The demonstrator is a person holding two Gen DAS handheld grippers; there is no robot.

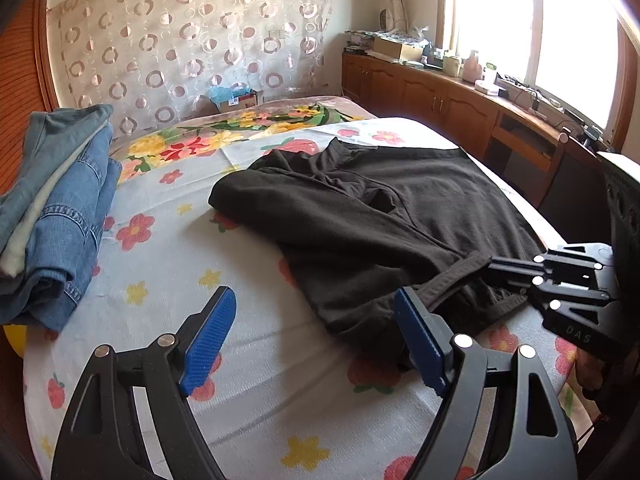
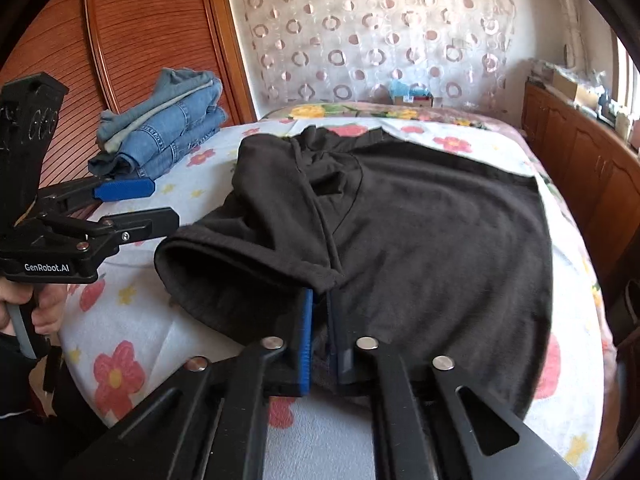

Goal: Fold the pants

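The black pants point(image 2: 400, 220) lie across the centre of the frame on the flowered bed point(image 2: 120, 320). The right gripper point(image 2: 320, 332) is clamped on their near hem; the left gripper point(image 1: 312, 336) stands wide open, empty, at lower frame. Lifting one-sided may drag and bunch the unheld fabric.

The black pants point(image 2: 420, 240) lie spread flat on the bed, waistband toward twelve o'clock in the right wrist view and hems toward six. They are of soft matt knit cloth. The leg on the nine o'clock side is bunched and folded over on itself, its hem gaping open (a dark hollow shows inside). Creases gather at the crotch, near the centre.
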